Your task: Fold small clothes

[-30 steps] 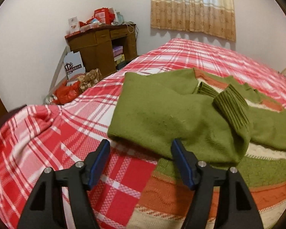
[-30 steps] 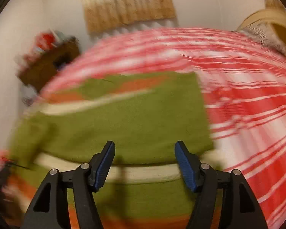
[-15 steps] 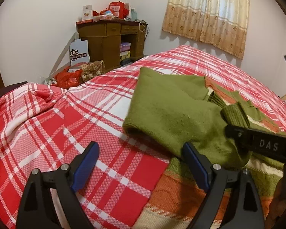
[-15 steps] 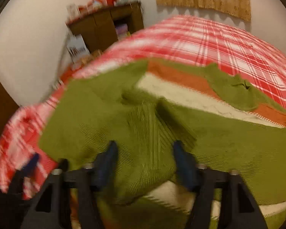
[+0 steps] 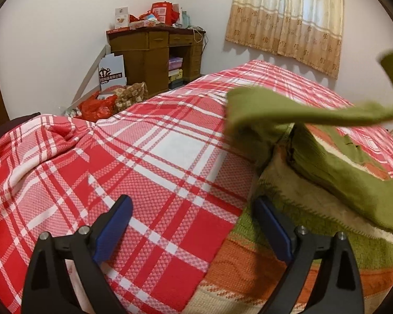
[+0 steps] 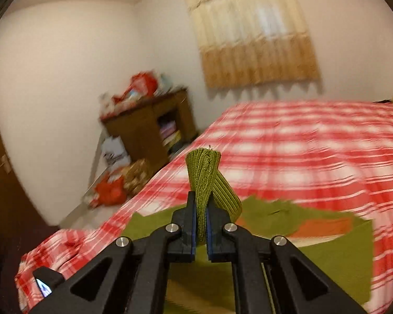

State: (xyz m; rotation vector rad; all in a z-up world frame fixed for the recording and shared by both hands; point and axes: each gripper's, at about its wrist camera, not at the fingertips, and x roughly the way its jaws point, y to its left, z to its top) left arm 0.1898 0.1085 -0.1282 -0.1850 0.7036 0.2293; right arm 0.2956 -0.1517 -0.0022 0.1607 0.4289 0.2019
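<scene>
Sweater: we see the green knit sweater [image 5: 335, 172], with orange and cream stripes, lying on the red plaid bedspread [image 5: 149, 162], to the right of the left gripper [image 5: 194, 225]; its near striped part reaches under the right finger.
Sleeve: one green sleeve [image 5: 309, 110] is raised off the bed and stretches away to the right, blurred.
Left gripper: we find its jaws spread wide, having just been opening, with nothing between them but bedspread.
Right gripper: the right gripper [image 6: 201, 225] has just closed and pinches the ribbed cuff [image 6: 204, 178], which stands up above the jaws.
Hard to make out: the right wrist view is smeared by motion; the sleeve's far end runs out of the left wrist view.
</scene>
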